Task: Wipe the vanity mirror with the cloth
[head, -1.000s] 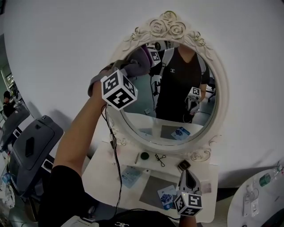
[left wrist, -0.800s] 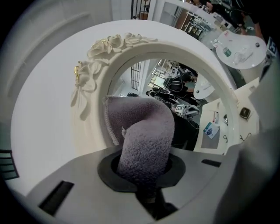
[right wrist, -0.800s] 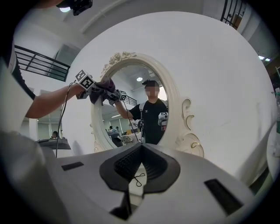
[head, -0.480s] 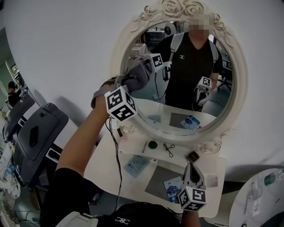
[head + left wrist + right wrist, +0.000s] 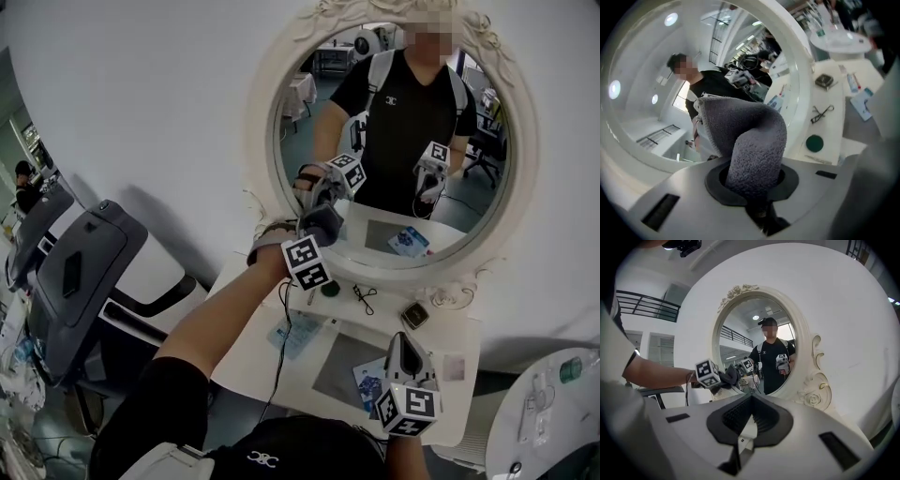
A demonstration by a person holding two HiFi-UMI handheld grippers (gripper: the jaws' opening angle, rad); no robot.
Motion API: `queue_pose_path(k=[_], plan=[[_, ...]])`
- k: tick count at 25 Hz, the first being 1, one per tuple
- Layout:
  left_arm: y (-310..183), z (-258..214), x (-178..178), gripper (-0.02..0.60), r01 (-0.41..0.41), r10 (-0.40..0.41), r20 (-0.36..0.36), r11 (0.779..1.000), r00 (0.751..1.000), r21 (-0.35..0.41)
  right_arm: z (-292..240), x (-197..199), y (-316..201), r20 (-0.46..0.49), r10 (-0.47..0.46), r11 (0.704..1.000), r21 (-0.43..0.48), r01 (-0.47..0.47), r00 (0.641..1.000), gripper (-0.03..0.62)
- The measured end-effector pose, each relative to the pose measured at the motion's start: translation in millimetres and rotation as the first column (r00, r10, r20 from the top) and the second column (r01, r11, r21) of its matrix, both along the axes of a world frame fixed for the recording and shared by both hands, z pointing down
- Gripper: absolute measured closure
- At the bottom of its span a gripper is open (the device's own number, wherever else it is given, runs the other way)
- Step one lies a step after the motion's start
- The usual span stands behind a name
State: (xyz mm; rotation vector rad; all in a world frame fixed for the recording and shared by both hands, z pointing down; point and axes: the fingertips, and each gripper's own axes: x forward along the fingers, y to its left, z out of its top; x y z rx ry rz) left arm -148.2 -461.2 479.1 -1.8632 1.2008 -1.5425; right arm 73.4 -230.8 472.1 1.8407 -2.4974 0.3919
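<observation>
Your left arm is stretched out ahead, forearm bare, carrying the left gripper up to the lower left of the vanity mirror. Its jaws are clamped on a grey cloth. In the left gripper view the cloth rises from between the jaws as a thick folded roll and bends over at the top. At the glass the cloth meets its own reflection. A thin black cable hangs from that gripper along your arm.

Your right gripper is held low and close to your body, over the near edge of the bench, pointing towards the mirror. In the right gripper view its jaws are closed together with nothing between them.

The bench is white and stands against a plain white wall. On it lie a flat grey mat, a small round dark green disc, a thin black scissor-like tool and a small square box. A blue packet lies on the mat beside the right gripper. A grey padded chair stands to the left of the bench.

The mirror is oval, in a cream frame with carved scrolls at its lower right. The cloth has a nubbly towelling texture.
</observation>
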Motion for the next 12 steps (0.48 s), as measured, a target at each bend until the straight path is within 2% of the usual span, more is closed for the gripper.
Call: queue_pose_path(k=[2, 5, 7, 10, 12], plan=[[-2, 14, 9, 0.523, 0.009, -0.011, 0.061, 1.000, 0.998, 0.029, -5, 4, 2, -0.002, 0.014, 1.000, 0.014, -0.014, 1.000, 0.583], [3, 19, 16, 0.523, -0.018, 0.018, 0.039, 1.000, 0.999, 0.019, -13, 10, 8, -0.001, 0.033, 0.999, 0.036, -0.033, 0.999, 0.583], [13, 4, 17, 0.523, -0.039, 0.037, 0.028, 0.998, 0.999, 0.052, -14, 12, 14, 0.001, 0.037, 0.999, 0.040, -0.037, 0.999, 0.583], [23, -64, 19, 0.522, -0.060, 0.067, -0.028, 0.977, 0.997, 0.204, -14, 15, 18, 0.006, 0.045, 0.998, 0.041, -0.045, 0.999, 0.583], [28, -136, 20, 0.522, -0.060, 0.090, -0.073, 0.941, 0.993, 0.333, -14, 16, 19, 0.008, 0.049, 0.998, 0.043, -0.050, 0.999, 0.583]])
